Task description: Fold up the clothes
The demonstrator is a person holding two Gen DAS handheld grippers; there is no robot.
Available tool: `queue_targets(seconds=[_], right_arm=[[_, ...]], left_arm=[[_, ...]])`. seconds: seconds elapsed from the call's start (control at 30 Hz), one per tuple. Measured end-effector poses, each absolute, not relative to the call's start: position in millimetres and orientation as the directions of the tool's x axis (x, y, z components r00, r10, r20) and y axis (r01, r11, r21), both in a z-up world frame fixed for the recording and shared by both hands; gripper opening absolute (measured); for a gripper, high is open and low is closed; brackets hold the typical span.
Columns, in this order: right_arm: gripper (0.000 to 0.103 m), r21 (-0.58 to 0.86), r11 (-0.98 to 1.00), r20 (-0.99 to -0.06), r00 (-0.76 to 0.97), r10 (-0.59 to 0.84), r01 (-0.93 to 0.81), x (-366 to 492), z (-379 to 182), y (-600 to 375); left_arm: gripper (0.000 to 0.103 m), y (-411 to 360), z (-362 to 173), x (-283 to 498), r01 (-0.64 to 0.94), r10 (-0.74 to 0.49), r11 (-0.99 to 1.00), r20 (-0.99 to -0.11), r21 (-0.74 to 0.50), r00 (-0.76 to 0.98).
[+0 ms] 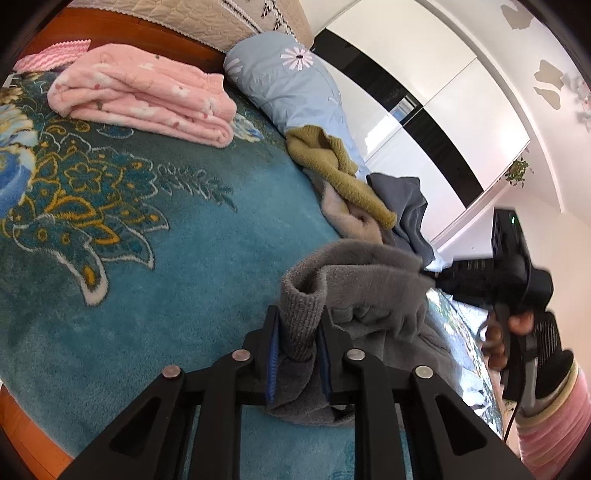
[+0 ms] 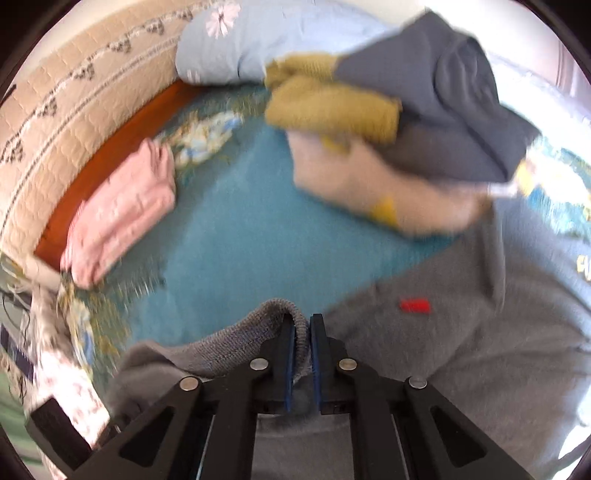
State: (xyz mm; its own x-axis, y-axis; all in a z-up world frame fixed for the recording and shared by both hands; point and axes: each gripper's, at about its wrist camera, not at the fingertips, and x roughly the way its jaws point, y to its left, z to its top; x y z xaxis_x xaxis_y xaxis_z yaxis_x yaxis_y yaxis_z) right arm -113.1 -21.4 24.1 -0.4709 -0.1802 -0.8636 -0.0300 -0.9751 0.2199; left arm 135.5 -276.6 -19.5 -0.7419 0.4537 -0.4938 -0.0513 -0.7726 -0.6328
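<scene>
Grey sweater is pinched by both: left gripper on its cuff, right gripper on its ribbed edge

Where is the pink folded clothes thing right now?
The pink folded garment lies on the teal blanket, upper left in the left wrist view, near the wooden bed edge and left of the pale blue pillow.

L gripper angled down, jaws clamped on grey ribbed cuff. R gripper pitched steeply down, jaws pinching grey ribbed hem. R hand wraps handle.
</scene>
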Motion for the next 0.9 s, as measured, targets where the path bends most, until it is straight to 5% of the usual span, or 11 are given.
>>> queue_targets(seconds=[0.37,0.9], right_arm=[[0.008,0.114,-0.991,-0.738,-0.662,-0.129,0.066,-163.5,87.6,-108.3],[0.008,0.045,-0.995,-0.895,-0.439,-0.082,0.093,-269.8,-47.4,-191.7]], left_arm=[[0.010,-289.8,-1.1,144.8,-0.066,0.440,-0.733,-0.399,-0.677,-0.805],[0.009,-316.5,-31.8,120.4,0.137,0.372,-0.696,-0.517,-0.705,-0.771]])
